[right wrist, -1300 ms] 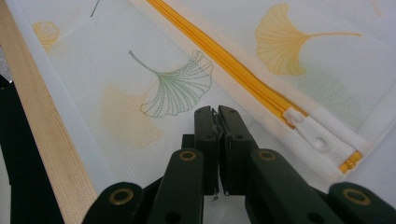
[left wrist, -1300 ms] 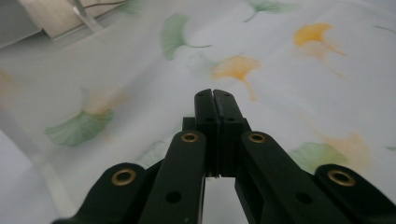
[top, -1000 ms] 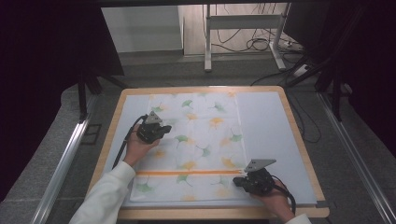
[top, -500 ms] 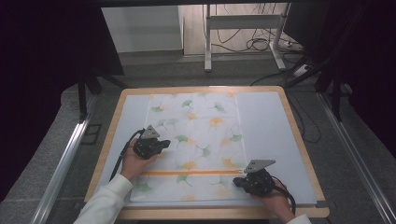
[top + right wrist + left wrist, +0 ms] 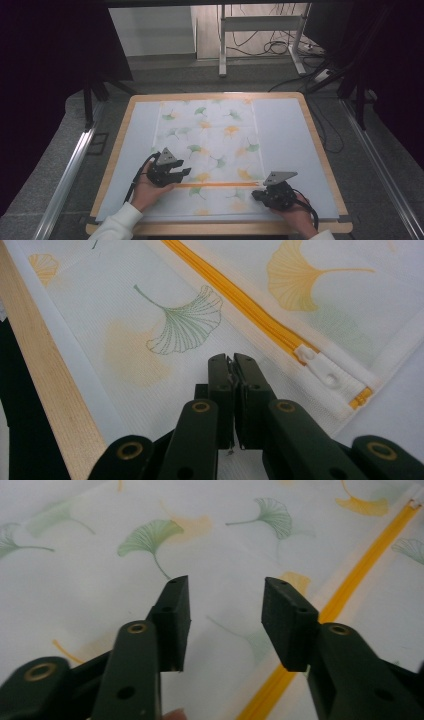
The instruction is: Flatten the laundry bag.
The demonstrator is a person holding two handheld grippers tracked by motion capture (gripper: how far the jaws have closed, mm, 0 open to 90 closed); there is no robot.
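A white cloth bag [image 5: 210,135] printed with green and orange ginkgo leaves lies flat on the table, with an orange zipper [image 5: 220,185] running across its near part. My left gripper [image 5: 175,173] hovers over the cloth just left of the zipper's left end. Its jaws have just been opening and stand open [image 5: 225,587], with nothing between them and the zipper [image 5: 360,570] to their right. My right gripper [image 5: 257,194] is shut, its tips [image 5: 230,360] resting on the cloth by the zipper's right end, close to the white pull [image 5: 317,365].
The bag lies on a pale mat [image 5: 285,130] inside the table's wooden rim [image 5: 215,229]. Metal rails [image 5: 70,170] run along both sides of the table. A desk frame [image 5: 222,45] and cables stand on the floor beyond the far edge.
My left gripper has moved over the cloth toward the near edge, down to the zipper, and its jaws have opened. The right gripper has stayed in place.
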